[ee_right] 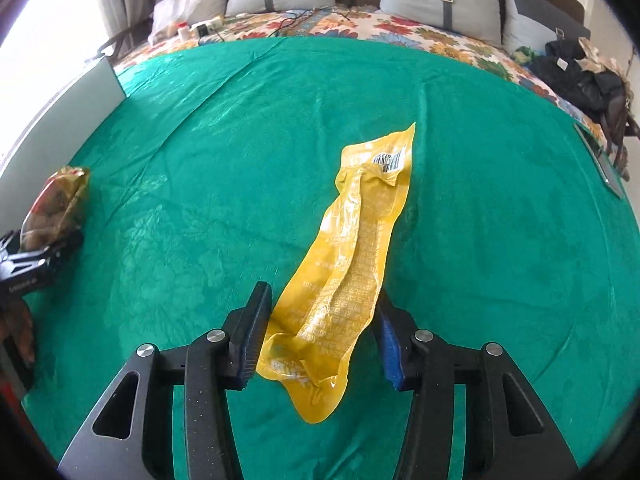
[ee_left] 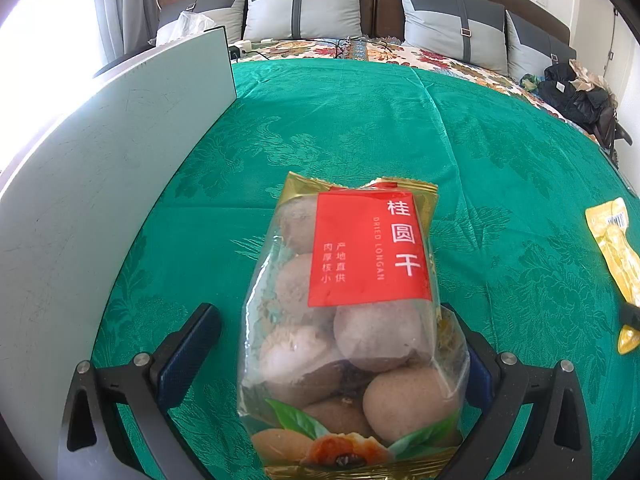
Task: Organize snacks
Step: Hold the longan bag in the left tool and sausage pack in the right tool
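Note:
A clear bag of dried longan [ee_left: 360, 320] with a red label lies on the green cloth [ee_left: 400, 120]. It lies between the fingers of my left gripper [ee_left: 328, 312], which is open: cloth shows between the left pad and the bag, while the right finger sits against the bag's edge. A long yellow snack packet [ee_right: 352, 264] lies lengthwise between the fingers of my right gripper [ee_right: 323, 290], and both blue pads press on its sides near its crumpled near end. In the left wrist view the yellow packet [ee_left: 612, 248] shows at the right edge. The right wrist view shows the longan bag [ee_right: 52, 208] far left.
A white board [ee_left: 100, 160] stands upright along the cloth's left side. Behind the cloth are a floral bedspread [ee_right: 400, 28], grey pillows [ee_left: 304, 4], a plastic bag [ee_right: 172, 12] and cables. Dark clothes [ee_right: 572, 72] are piled at the right, near a flat grey object [ee_right: 600, 160].

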